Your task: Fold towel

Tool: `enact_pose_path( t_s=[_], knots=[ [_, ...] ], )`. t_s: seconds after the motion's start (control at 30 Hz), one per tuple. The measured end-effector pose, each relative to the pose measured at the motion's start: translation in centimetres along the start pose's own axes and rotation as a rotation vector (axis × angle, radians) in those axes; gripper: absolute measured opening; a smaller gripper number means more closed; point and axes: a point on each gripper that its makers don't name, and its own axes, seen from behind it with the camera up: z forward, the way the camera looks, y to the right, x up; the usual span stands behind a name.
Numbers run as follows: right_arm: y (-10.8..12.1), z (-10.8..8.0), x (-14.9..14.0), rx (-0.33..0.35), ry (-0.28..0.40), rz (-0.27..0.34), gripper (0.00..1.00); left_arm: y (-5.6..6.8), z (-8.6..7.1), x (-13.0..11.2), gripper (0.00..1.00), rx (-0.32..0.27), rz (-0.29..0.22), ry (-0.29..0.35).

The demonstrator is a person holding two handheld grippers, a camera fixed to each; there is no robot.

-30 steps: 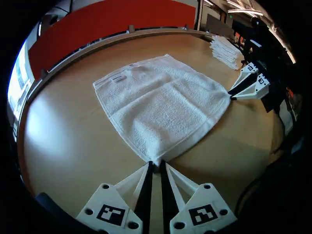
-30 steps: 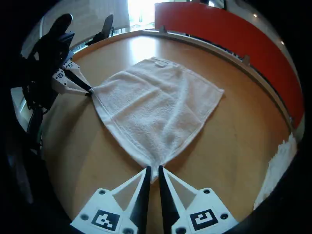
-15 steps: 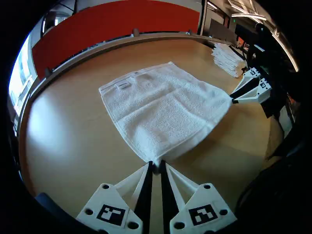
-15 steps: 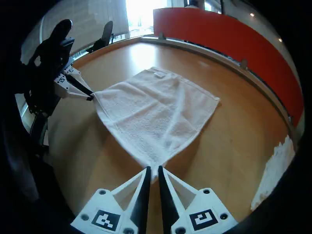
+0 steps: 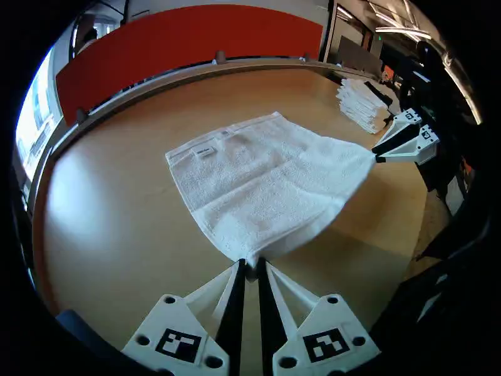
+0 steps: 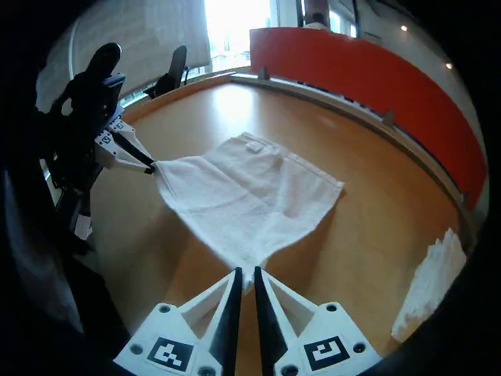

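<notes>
A white towel (image 5: 269, 178) lies on the wooden table (image 5: 119, 207), its near edge raised off the surface. In the left gripper view my left gripper (image 5: 250, 266) is shut on the towel's nearest corner, and the right gripper (image 5: 376, 156) pinches the corner at the right. In the right gripper view the towel (image 6: 250, 194) spreads ahead, with my right gripper (image 6: 246, 276) shut on its near corner. The left gripper (image 6: 150, 168) holds the left corner there. The far edge with a small label (image 6: 253, 146) rests on the table.
A stack of folded white towels (image 5: 362, 103) sits at the table's far right edge, seen as folded towels (image 6: 429, 282) at the lower right in the right gripper view. A red partition (image 5: 188, 44) runs behind the table's raised rim. Office chairs (image 6: 172, 69) stand beyond the table.
Both grippers have lifted their corners higher. The towel's near edge has risen off the table and its far part looks more foreshortened.
</notes>
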Motion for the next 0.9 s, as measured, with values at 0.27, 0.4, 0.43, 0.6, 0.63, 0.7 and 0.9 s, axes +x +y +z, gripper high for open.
enact_pose_path(
  t_s=[0.27, 0.4, 0.43, 0.6, 0.63, 0.7, 0.9],
  knots=[
    [-0.8, -1.7, 0.5, 0.008, 0.02, 0.01, 0.14, 0.9, -1.3, -0.2, 0.14, -0.013, -0.004, -0.016],
    [-1.2, -2.3, 0.5, 0.014, 0.023, 0.018, 0.14, 1.4, -1.8, -0.6, 0.14, -0.02, -0.015, -0.025],
    [-1.3, -2.4, 0.5, 0.015, 0.023, 0.019, 0.14, 1.5, -1.9, -0.7, 0.14, -0.022, -0.017, -0.026],
    [-1.5, -2.7, 0.4, 0.021, 0.022, 0.019, 0.14, 2.0, -2.2, -1.1, 0.14, -0.029, -0.026, -0.034],
    [-1.5, -2.6, 0.3, 0.022, 0.021, 0.019, 0.14, 2.0, -2.2, -1.2, 0.14, -0.029, -0.028, -0.035],
    [-1.6, -2.6, 0.3, 0.024, 0.02, 0.019, 0.14, 2.0, -2.2, -1.2, 0.14, -0.029, -0.03, -0.036],
    [-1.5, -2.6, 0.7, 0.025, 0.027, 0.018, 0.14, 1.8, -2.2, -0.7, 0.14, -0.028, -0.035, -0.033]
  ],
)
